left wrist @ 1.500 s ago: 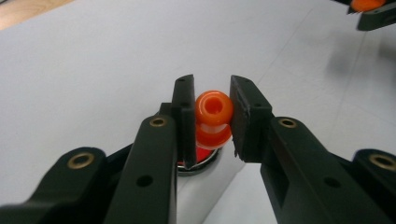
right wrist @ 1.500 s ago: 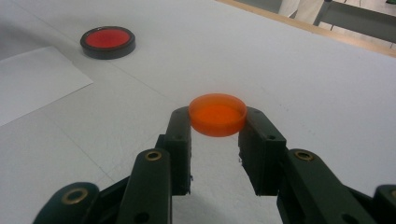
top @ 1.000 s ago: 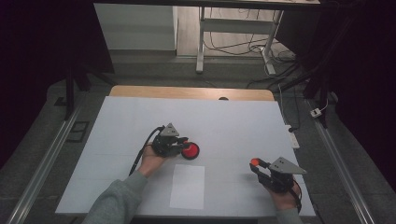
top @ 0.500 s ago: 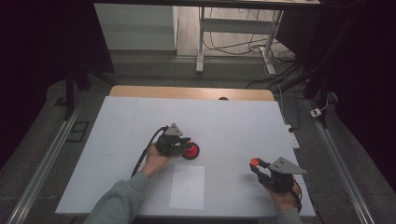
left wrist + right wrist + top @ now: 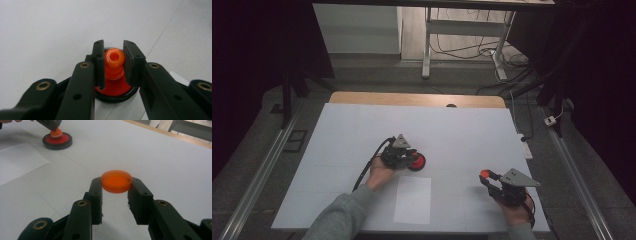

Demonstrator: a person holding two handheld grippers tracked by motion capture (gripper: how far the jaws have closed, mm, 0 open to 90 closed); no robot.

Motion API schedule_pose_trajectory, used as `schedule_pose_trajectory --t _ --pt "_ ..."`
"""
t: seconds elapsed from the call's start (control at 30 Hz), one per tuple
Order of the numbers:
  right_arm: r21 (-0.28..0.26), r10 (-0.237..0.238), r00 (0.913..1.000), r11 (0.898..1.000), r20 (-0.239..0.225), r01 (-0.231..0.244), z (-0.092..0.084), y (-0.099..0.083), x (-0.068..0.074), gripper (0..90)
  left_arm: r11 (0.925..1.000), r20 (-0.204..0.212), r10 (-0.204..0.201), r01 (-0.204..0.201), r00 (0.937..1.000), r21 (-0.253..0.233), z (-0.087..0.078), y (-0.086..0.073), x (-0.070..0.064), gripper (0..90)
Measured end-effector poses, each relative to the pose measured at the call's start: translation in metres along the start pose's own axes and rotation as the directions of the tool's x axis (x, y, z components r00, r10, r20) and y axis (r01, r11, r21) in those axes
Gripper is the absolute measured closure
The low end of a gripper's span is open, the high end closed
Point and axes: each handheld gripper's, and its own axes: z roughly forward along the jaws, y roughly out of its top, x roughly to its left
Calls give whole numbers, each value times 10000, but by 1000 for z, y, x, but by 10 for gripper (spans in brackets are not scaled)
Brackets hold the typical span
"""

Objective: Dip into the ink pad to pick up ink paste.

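**Orange knob and orange cap, each in a claw**

High view: my left gripper (image 5: 406, 159) sits mid-table on the white table (image 5: 462, 130) over a round red disc with a black rim (image 5: 417, 162); my right gripper (image 5: 490, 178) is well apart, near the right edge.

Left gripper view: jaws closed on the glossy orange plastic knob (image 5: 114, 60) — upright on that disc.

Right gripper view: jaws pinch a shallow round orange plastic cap (image 5: 116, 181) — a white paper sheet (image 5: 17, 161) lies left.

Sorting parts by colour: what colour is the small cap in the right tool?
Orange cap, clearest in the right gripper view.
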Motion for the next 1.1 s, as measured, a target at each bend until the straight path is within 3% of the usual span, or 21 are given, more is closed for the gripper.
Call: schedule_pose_trajectory --t 0.43,0.93,1.1 --pt "-54 41 10000 10000 -9 -41 0 0 0 647 9999 -111 76 -75 9999 130 4 -2 -2 726" --pt "12 62 10000 10000 -25 -62 1 0 1 647 9982 -383 516 -503 9979 340 7 -1 -6 729" --pt "-85 76 9999 9999 -113 -77 1 1 3 647 9985 -221 417 -409 9989 367 7 0 -4 730"
